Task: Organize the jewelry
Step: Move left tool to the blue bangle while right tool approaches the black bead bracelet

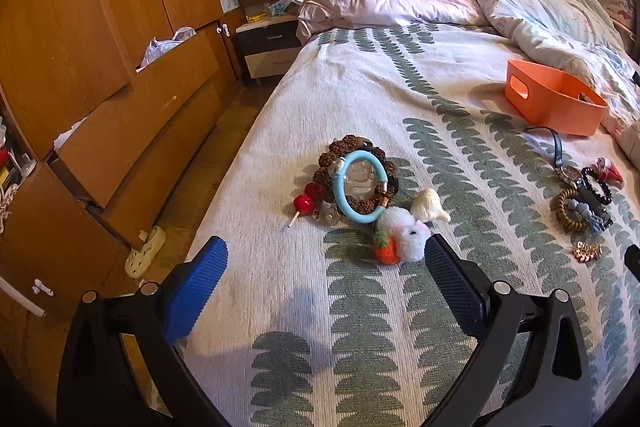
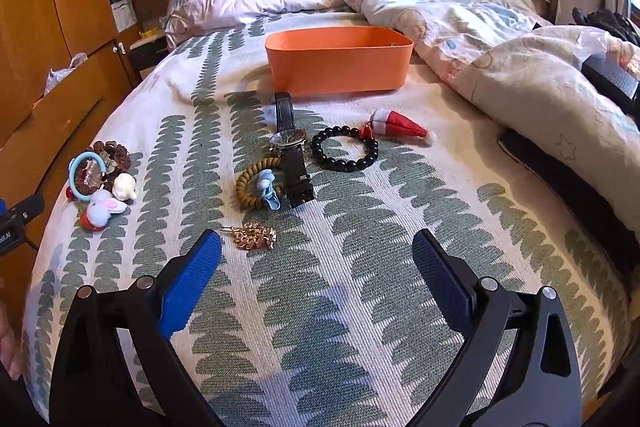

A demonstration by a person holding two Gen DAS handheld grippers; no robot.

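Two grippers, left (image 1: 326,279) and right (image 2: 316,277), hover spread wide and empty, likely readying picks, while the jewelry lies loose before the orange bin (image 2: 338,65): watch (image 2: 289,143) nearest, bangle (image 1: 354,189) farthest.

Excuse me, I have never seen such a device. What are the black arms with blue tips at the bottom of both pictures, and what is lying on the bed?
They are two hand-held grippers; a person carries one in each hand. Each picture comes from a camera on one gripper, looking forward along its fingers. The left gripper and right gripper are both open and hold nothing. On the leaf-patterned bedspread lie a black-strapped wristwatch, a black bead bracelet, a gold leaf-shaped hair clip, a light blue ring bracelet and a white fluffy rabbit toy. An orange plastic bin stands behind them.
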